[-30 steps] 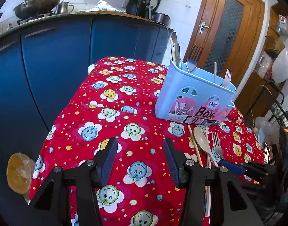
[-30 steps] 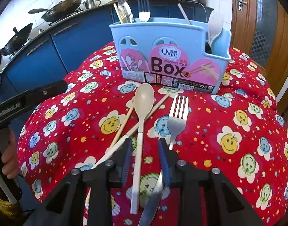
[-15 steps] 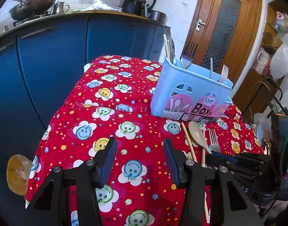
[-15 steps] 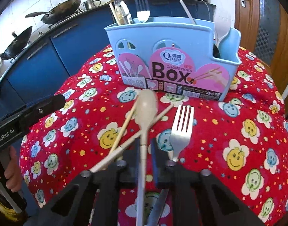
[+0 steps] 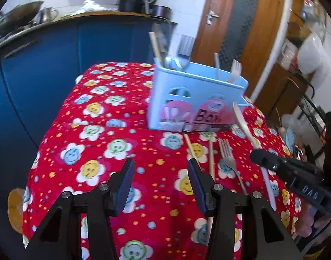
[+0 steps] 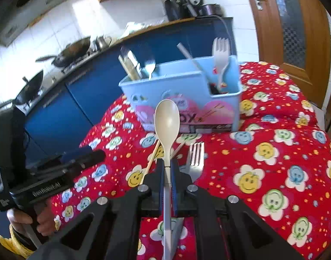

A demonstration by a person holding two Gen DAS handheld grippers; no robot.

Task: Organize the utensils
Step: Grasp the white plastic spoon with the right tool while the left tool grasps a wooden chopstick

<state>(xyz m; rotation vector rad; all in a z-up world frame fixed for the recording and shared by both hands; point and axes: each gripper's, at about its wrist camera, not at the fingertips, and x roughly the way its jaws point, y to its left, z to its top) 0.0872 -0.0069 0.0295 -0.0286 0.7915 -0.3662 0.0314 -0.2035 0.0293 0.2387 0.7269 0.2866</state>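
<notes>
My right gripper (image 6: 167,169) is shut on the handle of a beige plastic spoon (image 6: 167,120) and holds it lifted above the table, bowl pointing at the light-blue utensil box (image 6: 182,95). The spoon also shows in the left wrist view (image 5: 244,125), with the right gripper (image 5: 258,155) below it. A metal fork (image 6: 194,158) and two wooden chopsticks (image 6: 152,158) lie on the red cloth in front of the box. The box (image 5: 195,104) holds a fork, chopsticks and white plastic cutlery. My left gripper (image 5: 160,184) is open and empty, low over the cloth left of the fork (image 5: 227,153).
The table has a red smiley-flower cloth (image 6: 273,162). Blue kitchen cabinets (image 5: 46,69) with woks on the counter stand behind it. A wooden door (image 5: 241,21) is at the back right. A knife (image 5: 267,184) lies on the cloth near the right gripper.
My right gripper closed on the spoon's handle and lifted it off the cloth, tilting the view upward. My left gripper stayed open and shifted slightly.
</notes>
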